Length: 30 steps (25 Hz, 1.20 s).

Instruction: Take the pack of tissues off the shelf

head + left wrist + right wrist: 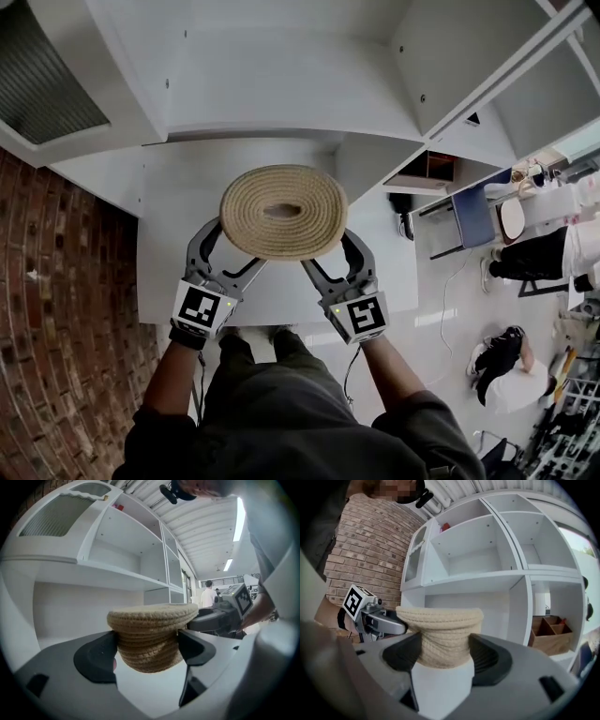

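An oval pack of tissues in a beige woven-rope cover (283, 211), with a slot in its top, hangs in the air in front of the white shelf unit (281, 84). Both grippers hold it from opposite sides. My left gripper (230, 248) is shut on its left side, the rope wall (150, 639) squeezed between the dark pads (96, 660). My right gripper (333, 253) is shut on its right side, with the rope wall (443, 634) pinched between its pads (487, 658). Each gripper view shows the other gripper beyond the pack.
A brick wall (56, 281) stands to the left of the shelf unit. A wooden box (548, 630) sits in a lower right compartment and a small red thing (446, 527) on a top shelf. People (511, 361) and a chair (473, 220) are at the right.
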Each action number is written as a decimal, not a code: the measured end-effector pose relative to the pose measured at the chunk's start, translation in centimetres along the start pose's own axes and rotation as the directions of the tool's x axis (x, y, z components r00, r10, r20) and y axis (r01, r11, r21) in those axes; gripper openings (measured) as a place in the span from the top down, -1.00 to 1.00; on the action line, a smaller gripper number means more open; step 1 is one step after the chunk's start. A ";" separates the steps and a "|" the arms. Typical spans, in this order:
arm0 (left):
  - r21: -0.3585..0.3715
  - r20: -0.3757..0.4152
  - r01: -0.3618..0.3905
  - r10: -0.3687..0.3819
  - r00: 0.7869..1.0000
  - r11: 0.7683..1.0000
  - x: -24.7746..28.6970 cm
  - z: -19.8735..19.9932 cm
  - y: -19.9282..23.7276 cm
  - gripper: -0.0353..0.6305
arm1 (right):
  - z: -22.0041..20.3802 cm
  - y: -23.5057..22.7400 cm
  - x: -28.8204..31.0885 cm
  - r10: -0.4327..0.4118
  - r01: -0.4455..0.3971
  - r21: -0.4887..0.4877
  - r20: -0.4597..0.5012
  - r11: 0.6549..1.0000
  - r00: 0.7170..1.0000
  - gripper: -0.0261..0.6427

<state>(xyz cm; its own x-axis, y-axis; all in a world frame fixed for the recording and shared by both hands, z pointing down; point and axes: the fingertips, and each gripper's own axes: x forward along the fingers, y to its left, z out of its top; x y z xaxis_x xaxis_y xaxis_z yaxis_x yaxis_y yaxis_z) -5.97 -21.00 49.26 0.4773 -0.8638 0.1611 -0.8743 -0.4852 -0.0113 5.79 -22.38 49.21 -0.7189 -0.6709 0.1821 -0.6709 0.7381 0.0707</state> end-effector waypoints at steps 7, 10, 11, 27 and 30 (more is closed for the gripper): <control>-0.044 -0.055 0.009 -0.011 0.998 0.999 2.3 -6.6 0.6 -0.30 | -6.7 -0.4 2.3 0.014 -0.012 0.029 -0.047 1.000 0.999 -0.06; -0.054 -0.076 0.013 -0.017 0.997 0.998 3.2 -9.7 0.9 -0.30 | -9.5 -0.5 3.2 0.017 -0.014 0.041 -0.070 0.999 0.997 -0.06; -0.055 -0.080 0.013 -0.017 0.997 0.998 3.6 -10.6 1.1 -0.30 | -10.5 -0.6 3.6 0.018 -0.014 0.048 -0.079 0.999 0.997 -0.06; -0.127 -0.214 0.023 -0.050 0.975 0.992 6.5 -23.1 2.0 -0.30 | -22.9 -0.1 6.9 0.035 -0.009 0.127 -0.211 0.992 0.977 -0.06; -0.134 -0.231 0.026 -0.056 0.971 0.991 6.7 -24.8 1.9 -0.30 | -24.5 0.1 7.2 0.039 -0.009 0.132 -0.228 0.991 0.973 -0.06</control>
<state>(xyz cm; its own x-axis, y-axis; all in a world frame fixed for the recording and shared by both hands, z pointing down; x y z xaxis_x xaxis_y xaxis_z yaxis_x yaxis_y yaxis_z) -6.62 -24.40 74.82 0.4926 -0.7804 0.3851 -0.8657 -0.4849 0.1247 5.00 -25.42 74.61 -0.6844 -0.6073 0.4035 -0.6824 0.7284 -0.0612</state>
